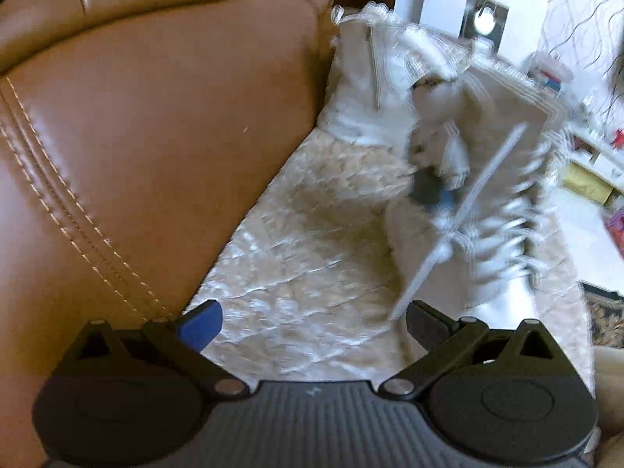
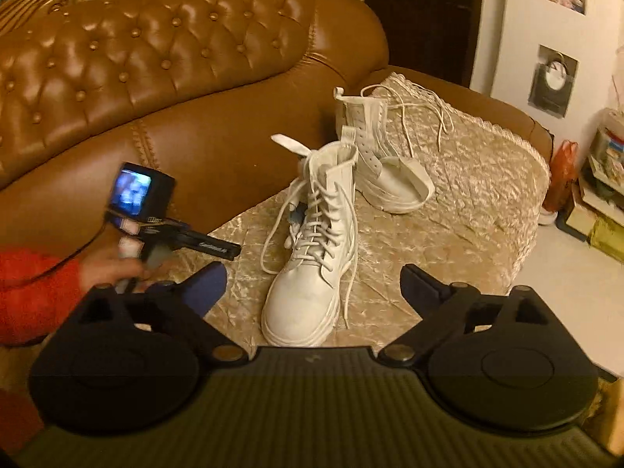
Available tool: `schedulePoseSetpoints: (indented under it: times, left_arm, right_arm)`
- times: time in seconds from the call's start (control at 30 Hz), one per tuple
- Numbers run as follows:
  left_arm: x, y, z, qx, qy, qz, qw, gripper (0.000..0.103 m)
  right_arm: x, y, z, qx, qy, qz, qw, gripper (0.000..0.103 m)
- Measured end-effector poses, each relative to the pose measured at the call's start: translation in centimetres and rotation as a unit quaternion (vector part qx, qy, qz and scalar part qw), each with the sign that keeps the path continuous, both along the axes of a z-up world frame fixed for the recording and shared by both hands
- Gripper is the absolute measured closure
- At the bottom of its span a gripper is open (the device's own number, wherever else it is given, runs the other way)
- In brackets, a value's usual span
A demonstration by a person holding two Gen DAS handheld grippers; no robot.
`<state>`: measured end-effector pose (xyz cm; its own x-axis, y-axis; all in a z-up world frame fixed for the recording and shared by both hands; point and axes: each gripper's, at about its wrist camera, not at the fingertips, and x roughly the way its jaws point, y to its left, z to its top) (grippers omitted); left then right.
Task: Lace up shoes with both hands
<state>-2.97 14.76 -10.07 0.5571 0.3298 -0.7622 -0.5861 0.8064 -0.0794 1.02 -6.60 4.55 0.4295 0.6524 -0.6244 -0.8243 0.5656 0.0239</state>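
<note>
White near boot [image 2: 312, 241] is laced but untied; both grippers, left gripper [image 1: 312, 319] & right gripper [image 2: 312, 284], are spread wide, nothing gripped. Next, loose lace ends [image 2: 269, 249] must be pinched, prob. for tying.

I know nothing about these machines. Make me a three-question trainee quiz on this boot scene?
1. True or false: the right claw grips a lace.
2. Which white boot is laced up: A the near boot, B the far boot?
3. What covers the sofa seat under the boots?

Key: 1 false, it is open and empty. 2 A. 3 A cream crinkled cloth.
</note>
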Motion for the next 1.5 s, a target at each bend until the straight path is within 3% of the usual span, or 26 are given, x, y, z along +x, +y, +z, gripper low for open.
schedulePoseSetpoints:
  times: [0.33, 0.63, 1.0, 1.5]
  left_arm:
    - [-0.6, -5.0, 4.4, 0.019, -0.028, 0.004, 0.9994, 0.000]
    - [-0.2, -7.5, 3.5, 0.028, 0.003, 0.002, 0.9996, 0.000]
    - [0.2, -8.0, 2.3, 0.054, 0.033, 0.028, 0.9976, 0.000]
    - [0.7, -8.8, 1.6, 0.055, 0.046, 0.028, 0.9970, 0.000]
  right_arm:
    - [1.3, 2.3, -7.1, -0.003, 0.022, -0.040, 0.999, 0.001]
    - [3.8, 4.0, -10.3, -0.007, 0.039, -0.055, 0.998, 0.000]
    - [4.8, 6.0, -11.1, -0.008, 0.034, -0.044, 0.998, 0.000]
    - [5.3, 5.4, -12.0, 0.002, 0.054, -0.056, 0.997, 0.000]
